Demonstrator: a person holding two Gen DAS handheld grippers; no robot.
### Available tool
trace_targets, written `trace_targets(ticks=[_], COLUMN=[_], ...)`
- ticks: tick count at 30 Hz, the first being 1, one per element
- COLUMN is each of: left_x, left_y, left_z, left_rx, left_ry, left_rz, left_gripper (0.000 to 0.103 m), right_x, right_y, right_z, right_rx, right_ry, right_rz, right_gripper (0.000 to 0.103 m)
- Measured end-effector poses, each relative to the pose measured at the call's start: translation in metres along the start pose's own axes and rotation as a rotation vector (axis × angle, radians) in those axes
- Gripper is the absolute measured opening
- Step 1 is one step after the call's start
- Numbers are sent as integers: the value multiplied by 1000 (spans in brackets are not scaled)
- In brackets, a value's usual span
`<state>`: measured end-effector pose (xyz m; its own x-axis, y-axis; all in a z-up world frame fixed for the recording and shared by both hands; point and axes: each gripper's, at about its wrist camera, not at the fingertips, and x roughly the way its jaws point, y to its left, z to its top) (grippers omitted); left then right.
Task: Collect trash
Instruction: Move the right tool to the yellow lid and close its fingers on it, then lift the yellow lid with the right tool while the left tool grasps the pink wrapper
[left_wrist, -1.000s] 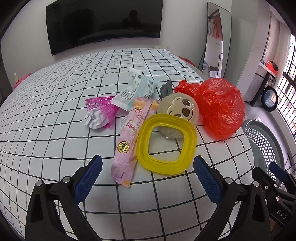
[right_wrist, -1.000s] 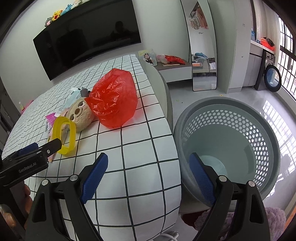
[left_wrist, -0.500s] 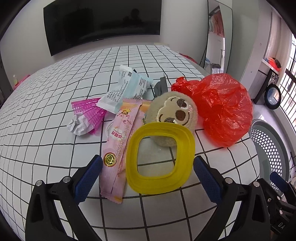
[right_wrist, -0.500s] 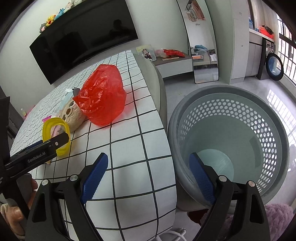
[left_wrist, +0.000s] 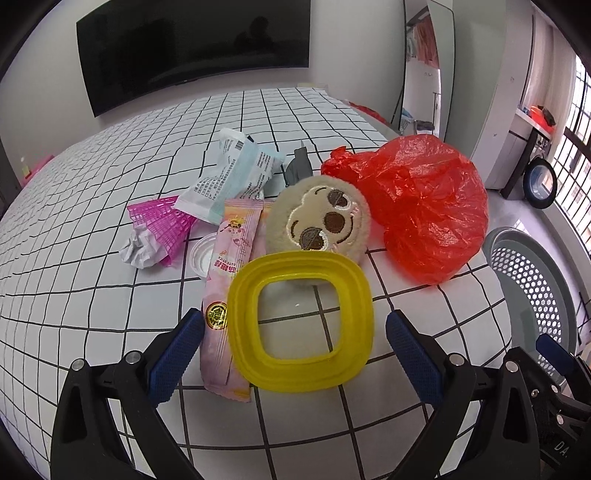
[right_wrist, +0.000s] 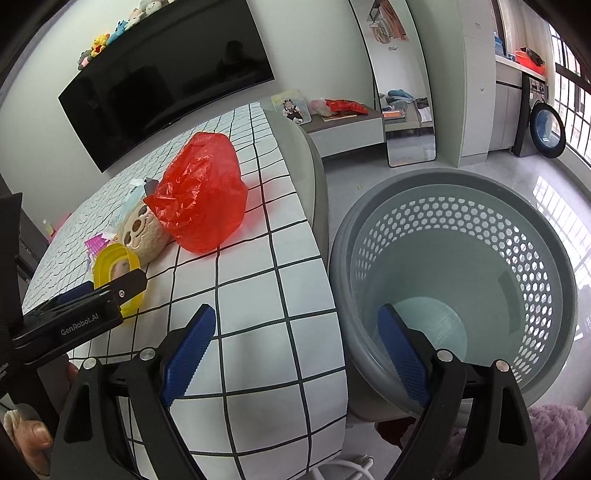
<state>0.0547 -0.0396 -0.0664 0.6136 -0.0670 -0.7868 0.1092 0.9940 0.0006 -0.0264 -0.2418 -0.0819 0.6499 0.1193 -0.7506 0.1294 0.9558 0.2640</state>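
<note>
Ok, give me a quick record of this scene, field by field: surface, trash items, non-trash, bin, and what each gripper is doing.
surface: bed with grid-pattern sheet
trash items: yellow ring, pink sachet, red plastic bag, white wrapper, crumpled paper, pink mesh
non-trash: plush toy
bin: grey perforated basket, beside the bed, looks empty
left gripper: open, straddling the yellow ring
right gripper: open, holding nothing

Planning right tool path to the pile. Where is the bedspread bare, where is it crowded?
Bare: checked bedspread between the red bag and the grey basket, and left of the crumpled paper. Crowded: wrappers, plush and yellow ring overlap.
</note>
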Motion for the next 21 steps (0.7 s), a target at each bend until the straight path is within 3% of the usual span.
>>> trace_targets(ticks=[4, 8, 12, 21], left_x=[3, 3, -5, -55], left_y=[2, -3, -6, 2], left_z=[0, -1, -2, -2], left_rx=[0, 35, 52, 51], left_ry=[8, 17, 5, -81], left_rz=[8, 13, 3, -15], left_gripper=[95, 78, 71, 70], right_x=[0, -4, -8, -19], right_y=[-1, 0, 1, 17], right_z=[0, 1, 2, 17], right_rx=[4, 6, 7, -32], right_ry=[-1, -8, -16, -49], right_rz=[-1, -1, -6, -17], right_gripper=[85, 85, 85, 85])
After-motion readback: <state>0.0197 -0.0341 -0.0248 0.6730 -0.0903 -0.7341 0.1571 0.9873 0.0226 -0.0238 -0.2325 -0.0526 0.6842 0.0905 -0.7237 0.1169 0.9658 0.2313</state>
